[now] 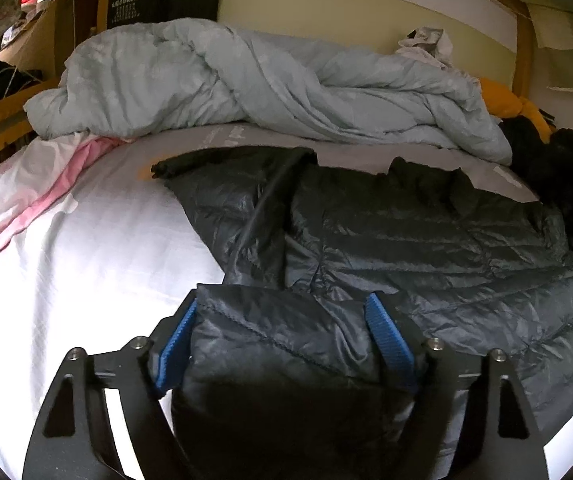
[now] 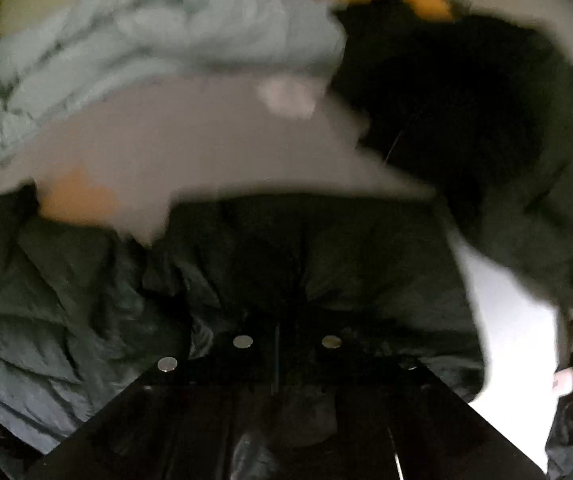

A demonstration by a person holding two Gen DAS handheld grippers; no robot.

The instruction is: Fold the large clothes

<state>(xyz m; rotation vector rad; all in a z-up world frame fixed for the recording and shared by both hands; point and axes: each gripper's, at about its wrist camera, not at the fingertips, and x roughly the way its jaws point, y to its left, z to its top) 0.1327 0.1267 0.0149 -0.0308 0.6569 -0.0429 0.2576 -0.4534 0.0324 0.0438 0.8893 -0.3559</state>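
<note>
White bedsheet [image 1: 98, 248] covers the wide bed that fills both views, with a grey panel [image 1: 222, 140] of the cover across its far half and a pale yellow-green wall [image 1: 326, 12] behind. Along that far side lies a big, rumpled, pale blue-grey duvet [image 1: 246, 80], bunched into twisted folds; in the right wrist view the same duvet [image 2: 146, 40] shows as a blur at the upper left. Spread flat in front of it is the large, dark, shiny quilted puffer jacket [image 1: 426, 240], its body reaching to the right and one sleeve laid back towards the duvet. A pink and white cloth [image 1: 34, 208] trails off the left edge of the bed, and an orange cushion [image 1: 502, 100] sits at the right end of the duvet. The left gripper [image 1: 282, 316] stands wide, its blue pads [image 1: 390, 340] pressed against either side of a thick folded corner of the jacket held between them. The right gripper [image 2: 276, 344] is fully closed, its dark fingers meeting over the jacket's fabric [image 2: 66, 300]; that view is too dark and blurred to tell whether cloth is pinched.
</note>
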